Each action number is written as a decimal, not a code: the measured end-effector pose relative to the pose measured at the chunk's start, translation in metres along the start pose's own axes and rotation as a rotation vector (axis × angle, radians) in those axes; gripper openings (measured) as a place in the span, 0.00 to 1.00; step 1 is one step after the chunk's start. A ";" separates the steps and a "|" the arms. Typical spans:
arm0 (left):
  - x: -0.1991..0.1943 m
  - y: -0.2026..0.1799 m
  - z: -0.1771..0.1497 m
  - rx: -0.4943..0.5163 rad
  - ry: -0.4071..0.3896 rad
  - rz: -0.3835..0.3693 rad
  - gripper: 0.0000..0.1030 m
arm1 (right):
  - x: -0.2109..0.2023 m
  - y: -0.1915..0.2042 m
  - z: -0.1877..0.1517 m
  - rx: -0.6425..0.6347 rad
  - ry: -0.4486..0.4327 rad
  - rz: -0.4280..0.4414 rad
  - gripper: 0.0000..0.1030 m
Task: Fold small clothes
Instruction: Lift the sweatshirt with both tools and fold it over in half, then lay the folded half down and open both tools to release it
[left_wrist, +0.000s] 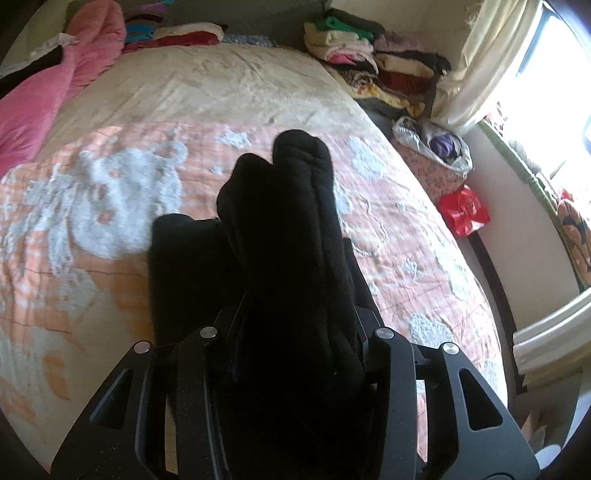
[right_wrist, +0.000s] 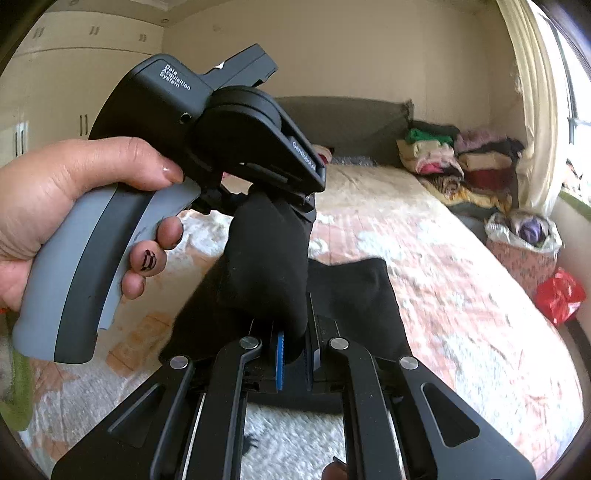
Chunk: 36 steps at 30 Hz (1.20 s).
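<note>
A black sock (left_wrist: 288, 236) is held up above the bed between both grippers. In the left wrist view my left gripper (left_wrist: 295, 314) is shut on the sock, and the cloth hides its fingertips. In the right wrist view my right gripper (right_wrist: 295, 350) is shut on the sock's lower end (right_wrist: 269, 269), between blue pads (right_wrist: 279, 354). The left gripper (right_wrist: 273, 195), held in a hand, grips the sock's upper end there. A second black cloth (right_wrist: 354, 310) lies flat on the bedspread below; it also shows in the left wrist view (left_wrist: 184, 273).
The bed has an orange and white floral bedspread (left_wrist: 110, 206). A pink blanket (left_wrist: 44, 99) lies at its far left. Stacks of folded clothes (left_wrist: 380, 62) sit at the far right corner. A white bag (left_wrist: 436, 144) and a red bag (left_wrist: 463, 210) lie beside the bed, under a curtained window (left_wrist: 543, 74).
</note>
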<state>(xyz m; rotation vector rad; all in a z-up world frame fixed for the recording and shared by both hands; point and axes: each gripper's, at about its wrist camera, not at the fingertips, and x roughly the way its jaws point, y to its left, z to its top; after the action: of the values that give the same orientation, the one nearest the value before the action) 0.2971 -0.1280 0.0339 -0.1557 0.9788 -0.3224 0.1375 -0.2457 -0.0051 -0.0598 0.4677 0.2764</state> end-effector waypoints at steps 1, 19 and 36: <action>0.007 -0.004 -0.001 0.006 0.014 0.002 0.32 | 0.002 -0.004 -0.004 0.014 0.013 -0.001 0.07; 0.038 -0.010 -0.011 -0.028 0.047 -0.159 0.74 | 0.042 -0.062 -0.047 0.362 0.242 0.164 0.19; -0.002 0.044 -0.062 0.042 -0.060 0.015 0.74 | 0.126 -0.120 0.004 0.632 0.415 0.417 0.62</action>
<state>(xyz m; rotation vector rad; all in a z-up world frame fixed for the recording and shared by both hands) 0.2526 -0.0853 -0.0103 -0.1193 0.9126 -0.3224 0.2799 -0.3292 -0.0592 0.6145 0.9647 0.5172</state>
